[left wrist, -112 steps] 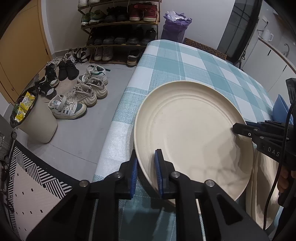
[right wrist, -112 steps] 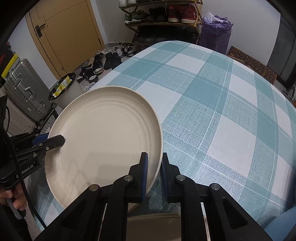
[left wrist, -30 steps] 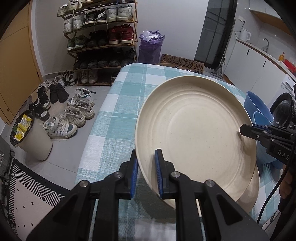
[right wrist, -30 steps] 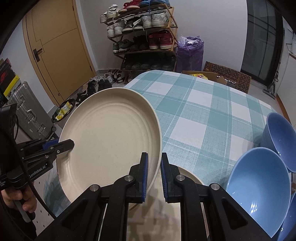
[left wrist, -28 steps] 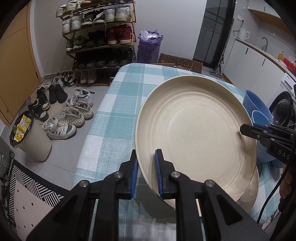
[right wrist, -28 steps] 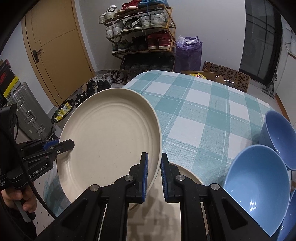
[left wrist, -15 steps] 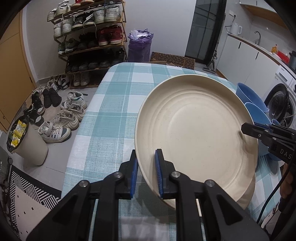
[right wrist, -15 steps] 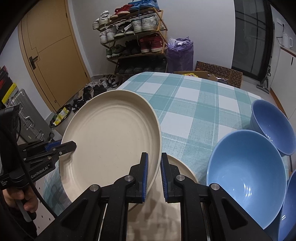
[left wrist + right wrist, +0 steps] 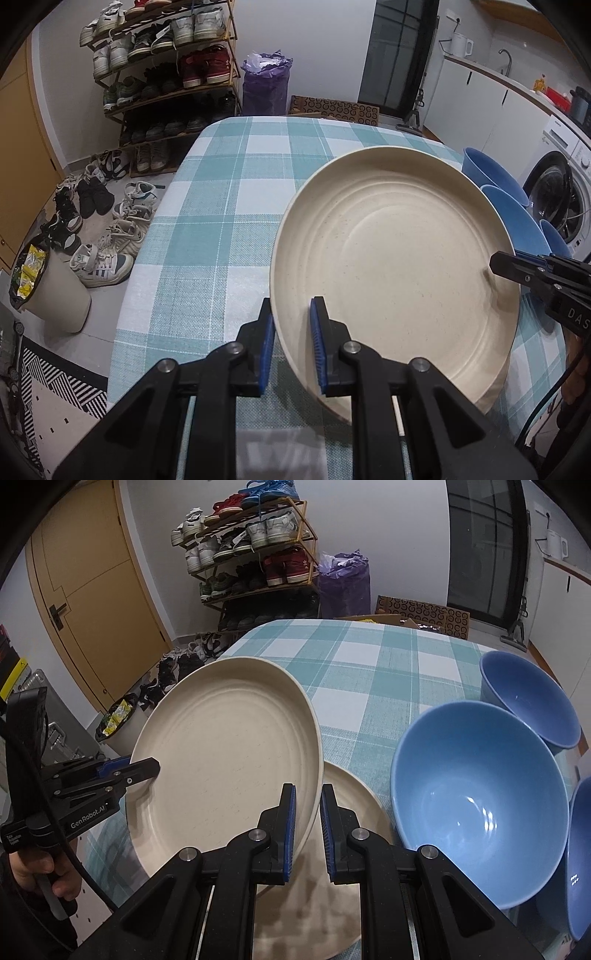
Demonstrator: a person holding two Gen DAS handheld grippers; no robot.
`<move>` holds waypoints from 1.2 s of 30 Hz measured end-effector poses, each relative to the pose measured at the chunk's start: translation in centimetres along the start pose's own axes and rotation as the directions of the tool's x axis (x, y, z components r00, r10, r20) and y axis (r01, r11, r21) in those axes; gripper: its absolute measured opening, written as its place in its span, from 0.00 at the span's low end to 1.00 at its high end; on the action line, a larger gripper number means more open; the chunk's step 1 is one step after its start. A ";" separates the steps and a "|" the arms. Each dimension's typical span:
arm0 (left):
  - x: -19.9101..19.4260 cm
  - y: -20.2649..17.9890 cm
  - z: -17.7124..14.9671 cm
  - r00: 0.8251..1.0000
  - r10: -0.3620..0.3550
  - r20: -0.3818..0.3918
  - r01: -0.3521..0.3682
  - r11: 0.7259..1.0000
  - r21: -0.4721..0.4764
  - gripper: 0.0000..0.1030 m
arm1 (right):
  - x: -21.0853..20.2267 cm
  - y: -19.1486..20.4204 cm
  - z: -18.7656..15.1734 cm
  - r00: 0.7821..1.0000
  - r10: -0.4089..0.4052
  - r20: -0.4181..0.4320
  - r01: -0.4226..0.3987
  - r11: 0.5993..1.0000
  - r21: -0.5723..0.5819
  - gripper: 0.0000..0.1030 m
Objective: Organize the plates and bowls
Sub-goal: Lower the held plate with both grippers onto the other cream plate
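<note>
Gripping opposite rims, the left gripper (image 9: 291,345) and the right gripper (image 9: 307,829) both have their fingers pinched tight on the large cream ridged plate (image 9: 395,273) — it hangs tilted in the air above the teal-checked surface (image 9: 229,206). Danger, I'd say: if the two hands drift apart or twist, a rim could slip free and the plate drop onto the second cream plate (image 9: 354,805) lying below, or knock the nearest glossy blue bowl (image 9: 476,797) just beside. Matte, speckled, concentric rings, clean — looks light and rigid.

A home — shoe rack (image 9: 162,66) by the door (image 9: 92,587), washing machine (image 9: 561,199), checked tablecloth (image 9: 229,206).
</note>
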State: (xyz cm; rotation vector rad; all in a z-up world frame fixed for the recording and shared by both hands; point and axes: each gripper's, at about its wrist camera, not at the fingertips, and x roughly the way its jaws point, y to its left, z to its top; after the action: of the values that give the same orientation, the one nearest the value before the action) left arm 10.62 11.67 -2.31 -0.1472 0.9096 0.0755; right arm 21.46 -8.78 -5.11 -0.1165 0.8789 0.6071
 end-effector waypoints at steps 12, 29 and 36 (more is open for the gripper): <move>0.3 -0.9 -0.2 1.000 -0.014 -0.013 0.014 0.999 0.033 0.17 | -0.5 -1.0 -1.8 1.000 -0.006 0.009 0.005 0.999 0.052 0.13; 1.6 -2.2 0.0 0.999 -0.015 -0.043 0.018 0.997 0.069 0.17 | -1.6 -1.4 -4.0 0.999 -0.024 0.033 0.021 0.996 0.091 0.13; 1.9 -3.0 -0.1 0.999 -0.013 -0.051 0.018 0.996 0.088 0.17 | -1.8 -2.1 -4.9 0.999 -0.031 0.036 0.027 0.993 0.112 0.13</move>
State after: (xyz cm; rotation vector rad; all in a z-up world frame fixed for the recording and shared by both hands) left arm 12.10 8.68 -3.52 -0.0744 0.9605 0.0171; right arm 18.35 -12.97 -7.21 -0.0166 0.8710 0.5301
